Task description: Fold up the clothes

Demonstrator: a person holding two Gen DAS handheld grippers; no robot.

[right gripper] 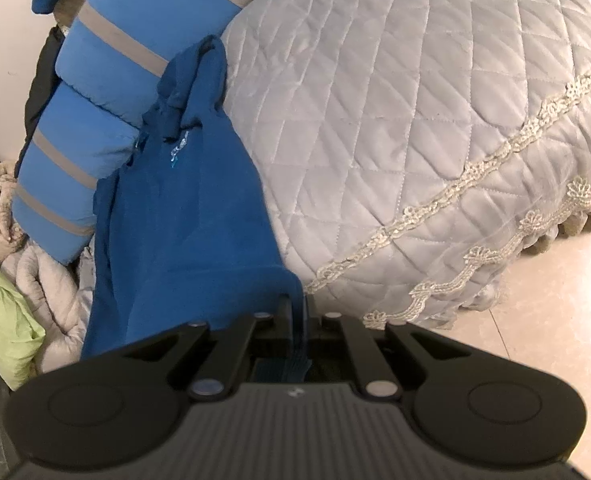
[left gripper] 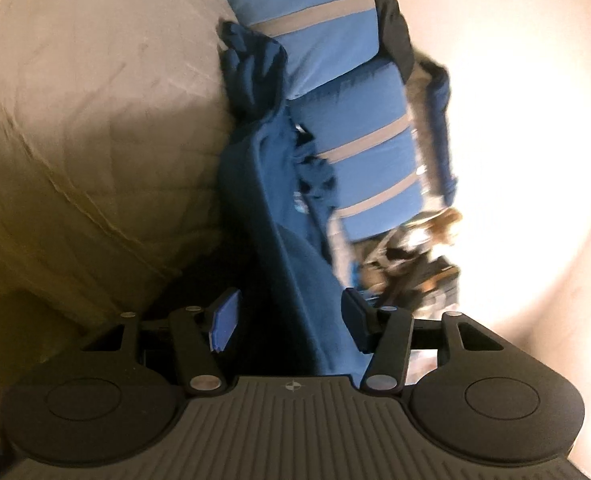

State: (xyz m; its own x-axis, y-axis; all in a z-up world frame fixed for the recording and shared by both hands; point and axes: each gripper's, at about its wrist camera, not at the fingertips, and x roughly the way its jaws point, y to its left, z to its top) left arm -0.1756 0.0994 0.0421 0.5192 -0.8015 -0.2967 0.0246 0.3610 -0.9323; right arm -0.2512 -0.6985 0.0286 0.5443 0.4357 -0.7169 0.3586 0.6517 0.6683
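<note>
Nearest the lens in the right wrist view, the right gripper (right gripper: 295,320) has its black jaws pinched tight on a bunched edge of the dark blue cotton garment (right gripper: 183,216), which runs up and away from the grip across the pale grey quilted bedspread (right gripper: 395,120) and ends beside a bright blue padded cushion with grey stripes (right gripper: 95,92). In the left wrist view the left gripper (left gripper: 291,320) stands about half open, its blue-padded fingers (left gripper: 225,320) either side of a hanging fold of the same garment; the cloth passes between them close to the far finger, but the pads do not appear to press on it. The step in hand looks like taking a second hold so the garment can be spread flat for folding. To do it well, the left jaws should centre on the hem edge, not a loose inner fold, and close only once a single layer of edge sits fully between the pads. The right grip should stay firm and level so the cloth hangs taut and does not twist or slide off the bed.
</note>
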